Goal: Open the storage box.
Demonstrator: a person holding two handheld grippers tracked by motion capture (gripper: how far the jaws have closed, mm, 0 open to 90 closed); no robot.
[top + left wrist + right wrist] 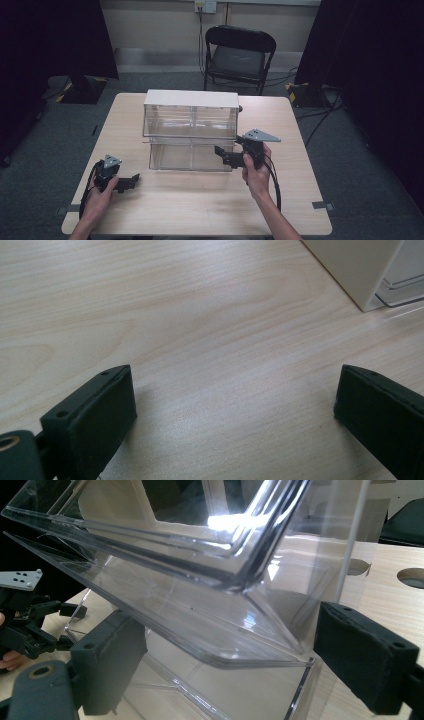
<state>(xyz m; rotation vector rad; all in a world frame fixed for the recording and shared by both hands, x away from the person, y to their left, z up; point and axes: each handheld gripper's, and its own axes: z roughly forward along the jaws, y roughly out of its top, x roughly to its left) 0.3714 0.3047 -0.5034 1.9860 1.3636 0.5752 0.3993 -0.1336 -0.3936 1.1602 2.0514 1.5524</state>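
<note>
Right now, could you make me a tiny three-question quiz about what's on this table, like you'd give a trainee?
1. True or false: the left gripper holds something.
2. Which gripper is at the clear drawer cabinet: A left, B right?
3. What stands on the floor behind the table?

Key
1. False: its jaws stand open over bare wood.
2. B: the right gripper is at the cabinet's lower right front, jaws open.
3. A black folding chair.

One drawer cabinet (190,107), two grippers, one table (200,200), one chair (239,52).
</note>
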